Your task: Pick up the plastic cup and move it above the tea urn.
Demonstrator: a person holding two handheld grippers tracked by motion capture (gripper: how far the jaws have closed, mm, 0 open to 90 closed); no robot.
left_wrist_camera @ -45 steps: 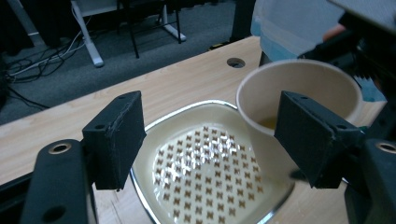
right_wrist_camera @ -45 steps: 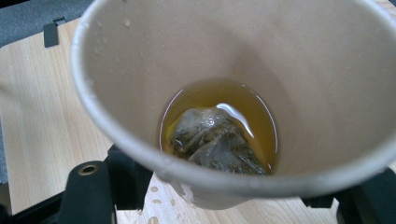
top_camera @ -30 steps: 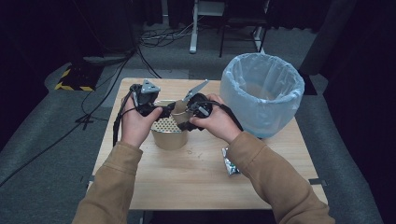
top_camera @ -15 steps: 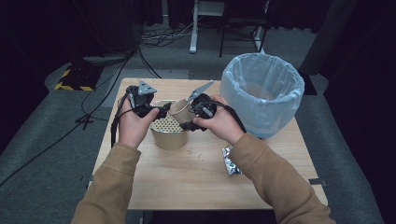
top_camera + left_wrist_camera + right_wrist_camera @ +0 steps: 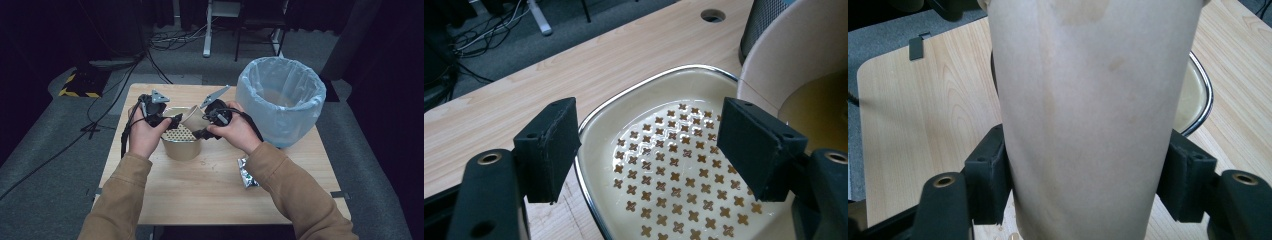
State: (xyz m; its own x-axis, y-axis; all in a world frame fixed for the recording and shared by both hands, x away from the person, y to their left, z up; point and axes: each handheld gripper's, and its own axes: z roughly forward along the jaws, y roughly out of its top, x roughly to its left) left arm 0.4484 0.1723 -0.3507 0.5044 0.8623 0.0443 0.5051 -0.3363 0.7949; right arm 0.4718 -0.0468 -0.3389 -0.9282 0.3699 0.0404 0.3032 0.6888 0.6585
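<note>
A metal container [image 5: 181, 145] with a perforated strainer insert [image 5: 664, 165] stands on the wooden table [image 5: 215, 190]. My right gripper [image 5: 199, 125] is shut on a beige paper cup [image 5: 192, 119], which is tilted over the container with its mouth toward the left gripper. In the right gripper view the pads press both sides of the cup [image 5: 1093, 110], above the container's rim [image 5: 1200, 95]. My left gripper [image 5: 649, 145] hovers open over the strainer's near rim with nothing between its jaws. The cup [image 5: 794, 60] lies just to its right, with brownish liquid inside.
A mesh bin with a pale blue liner [image 5: 280, 100] stands at the table's right rear. A crumpled foil wrapper [image 5: 247, 172] lies near the right forearm. A cable hole [image 5: 713, 15] sits in the tabletop beyond the container. Cables trail across the floor at the left.
</note>
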